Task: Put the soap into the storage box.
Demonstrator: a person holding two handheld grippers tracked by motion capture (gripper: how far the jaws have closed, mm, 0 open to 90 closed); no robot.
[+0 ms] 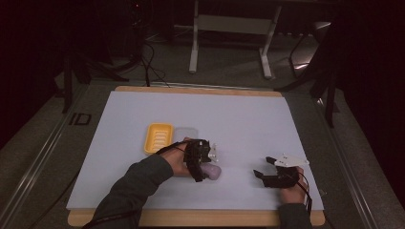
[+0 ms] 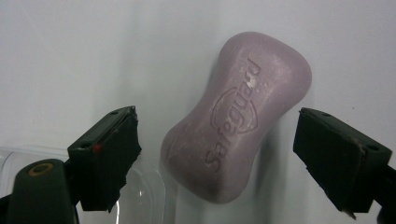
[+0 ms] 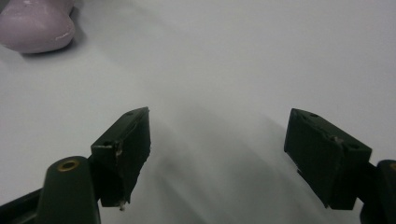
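A pale purple soap bar (image 2: 238,116) with embossed lettering lies flat on the white mat (image 1: 239,119). My left gripper (image 2: 219,135) hovers over it, open, with one jaw on each side and neither touching the bar. From above, the left gripper (image 1: 204,168) sits over the soap bar (image 1: 213,172) at the front middle of the mat. My right gripper (image 1: 264,167) rests farther right near the front edge, open with nothing between its jaws. In its own view, the right gripper (image 3: 217,135) faces bare mat, and the soap bar (image 3: 35,23) lies at the top left.
A yellow ribbed soap dish (image 1: 158,137) lies behind and left of the left hand. A clear lid (image 1: 186,136) lies beside it, and the clear lid's corner (image 2: 140,186) shows under the left jaw. The mat covers a wooden table (image 1: 200,218). Table legs and cables stand beyond on the floor.
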